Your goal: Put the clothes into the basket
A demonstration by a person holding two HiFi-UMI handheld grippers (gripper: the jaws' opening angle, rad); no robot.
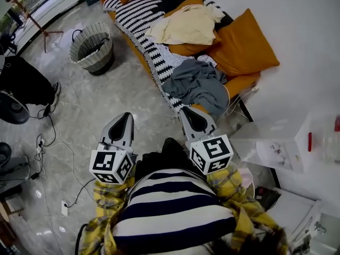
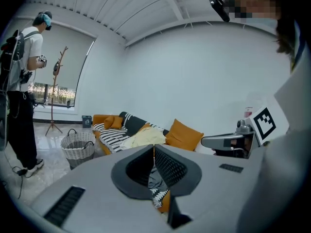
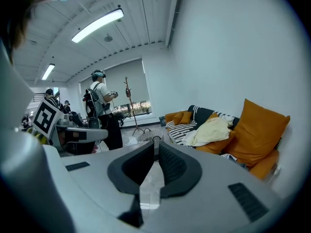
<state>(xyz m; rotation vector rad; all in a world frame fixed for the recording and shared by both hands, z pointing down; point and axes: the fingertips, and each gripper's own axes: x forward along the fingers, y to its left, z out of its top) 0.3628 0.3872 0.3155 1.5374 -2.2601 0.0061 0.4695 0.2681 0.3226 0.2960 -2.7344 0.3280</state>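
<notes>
1. A standing person (image 2: 22, 91) fills the left edge of the left gripper view. The head view cuts that figure off at its left edge.
2. The basket (image 1: 91, 48) stands on the floor at upper left, apart from the sofa (image 1: 141, 15). Its inside is dark and the contents cannot be made out.
3. The left tongs (image 1: 125, 117), lower centre-left, are pressed together and hold nothing.
4. The right tongs (image 1: 189, 112) are pressed together and hold nothing.
5. The cream garment (image 1: 186, 25) and grey garment (image 1: 199, 84) lie on the sofa, whose far end is cut off by the top edge.
</notes>
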